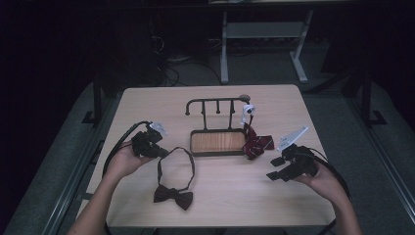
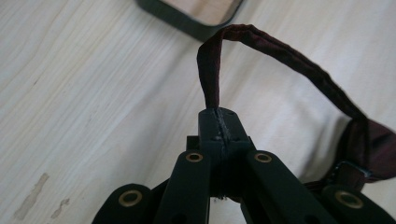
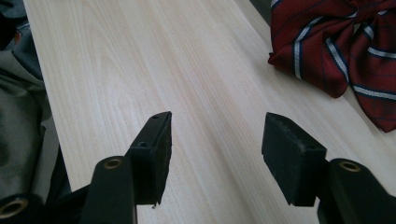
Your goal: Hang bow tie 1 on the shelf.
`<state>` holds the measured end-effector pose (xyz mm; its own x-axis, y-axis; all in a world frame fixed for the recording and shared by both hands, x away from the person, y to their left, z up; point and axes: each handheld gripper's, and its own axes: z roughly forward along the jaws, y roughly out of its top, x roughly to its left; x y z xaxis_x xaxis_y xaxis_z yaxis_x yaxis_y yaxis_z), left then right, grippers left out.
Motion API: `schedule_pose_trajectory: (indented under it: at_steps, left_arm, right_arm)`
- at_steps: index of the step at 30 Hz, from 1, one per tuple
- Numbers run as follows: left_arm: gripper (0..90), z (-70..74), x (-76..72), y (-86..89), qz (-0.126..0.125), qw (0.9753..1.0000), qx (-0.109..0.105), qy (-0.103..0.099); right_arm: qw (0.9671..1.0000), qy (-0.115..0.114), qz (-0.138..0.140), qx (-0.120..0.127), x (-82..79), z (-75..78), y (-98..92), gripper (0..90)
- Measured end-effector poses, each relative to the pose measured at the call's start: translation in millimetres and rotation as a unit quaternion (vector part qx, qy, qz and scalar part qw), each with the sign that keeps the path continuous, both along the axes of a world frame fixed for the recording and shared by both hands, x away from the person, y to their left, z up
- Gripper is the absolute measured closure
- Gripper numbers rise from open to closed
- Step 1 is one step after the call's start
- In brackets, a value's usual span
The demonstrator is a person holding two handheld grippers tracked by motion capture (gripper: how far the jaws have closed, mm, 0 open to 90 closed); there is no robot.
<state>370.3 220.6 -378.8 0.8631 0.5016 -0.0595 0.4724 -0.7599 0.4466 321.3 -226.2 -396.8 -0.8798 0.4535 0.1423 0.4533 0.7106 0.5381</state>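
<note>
- Left gripper [image 2: 219,116]: jaws clamped on the strap of the dark bow tie [image 1: 172,195], loop arching beyond the tips, likely lifted for hanging on the rack [image 1: 215,103].
- Right gripper [image 3: 215,140]: jaws apart, empty; striped bow tie [image 3: 345,51] ahead, to their right.

Bow tie [image 1: 172,195] before tray [image 1: 217,152]; striped bow [image 1: 256,143] right.

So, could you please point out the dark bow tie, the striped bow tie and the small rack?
Dark bow tie [image 1: 173,195]: high view, on its knot.
Striped bow tie [image 3: 355,42]: right gripper view, on a striped fold.
Small rack [image 1: 215,101]: high view, on its top bar.
</note>
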Motion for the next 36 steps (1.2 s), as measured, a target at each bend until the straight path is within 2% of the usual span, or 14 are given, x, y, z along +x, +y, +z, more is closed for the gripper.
schedule_pose_trajectory:
  at_steps: [5,10,17,20,28,36]
  left_arm:
    - [90.0,10.1,-3.5,-0.6,-0.011,0.9997,-0.019,0.008]
    - [90.0,18.9,-7.2,-3.6,-0.021,0.9997,-0.009,-0.005]
    - [90.0,33.5,-13.1,-5.1,-0.037,0.9992,-0.009,-0.014]
    - [90.0,38.1,-14.0,-4.9,-0.045,0.9988,-0.013,-0.011]
    - [90.0,50.0,-17.1,-3.6,-0.061,0.9972,-0.044,-0.002]
    - [90.0,67.2,-21.3,-4.4,-0.069,0.9967,-0.039,-0.017]
  right_arm:
    - [1.0,0.003,-0.004,0.006,-0.3,1.2,-1.0,42.5]
    - [1.0,0.003,-0.003,0.006,0.0,1.0,-1.0,42.5]
    - [1.0,0.002,-0.005,0.007,1.0,1.5,-0.9,42.5]
    - [1.0,0.001,-0.005,0.008,0.8,1.9,-1.4,42.5]
    - [0.9999,0.0,-0.008,0.011,1.1,3.5,-3.6,42.7]
    - [0.9999,0.0,-0.009,0.012,0.8,4.7,-4.7,42.7]
